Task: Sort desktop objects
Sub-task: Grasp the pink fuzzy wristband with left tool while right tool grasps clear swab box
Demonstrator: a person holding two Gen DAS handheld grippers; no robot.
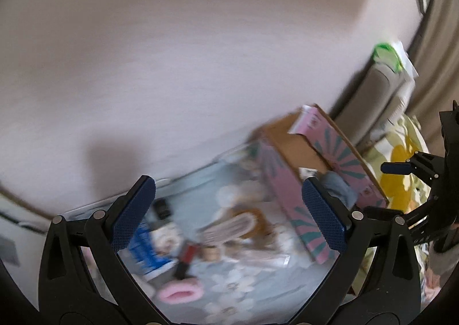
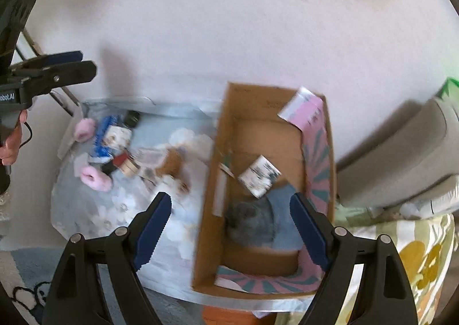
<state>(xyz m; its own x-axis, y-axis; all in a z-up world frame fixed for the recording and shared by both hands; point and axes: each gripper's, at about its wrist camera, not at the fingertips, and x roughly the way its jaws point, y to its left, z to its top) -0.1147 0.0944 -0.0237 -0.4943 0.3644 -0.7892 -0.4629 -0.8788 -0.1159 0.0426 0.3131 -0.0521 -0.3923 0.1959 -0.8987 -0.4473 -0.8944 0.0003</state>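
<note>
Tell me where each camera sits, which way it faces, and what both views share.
Left wrist: on the left gripper, angled down over the table's clutter; its open fingers show, the right gripper at the right edge.
Right wrist: on the right gripper, looking down into the cardboard box; open fingers, a hand holding the left gripper.
Shared: box, pink fluffy items.

Plain brown cardboard box [image 2: 266, 135] — matt inside, printed pink outside. Fluffy pink scrunchie [image 2: 96, 178], soft cloth. Tongs' pads [image 2: 153, 224] — dark blue, finely textured rubber on matt black plastic.
</note>
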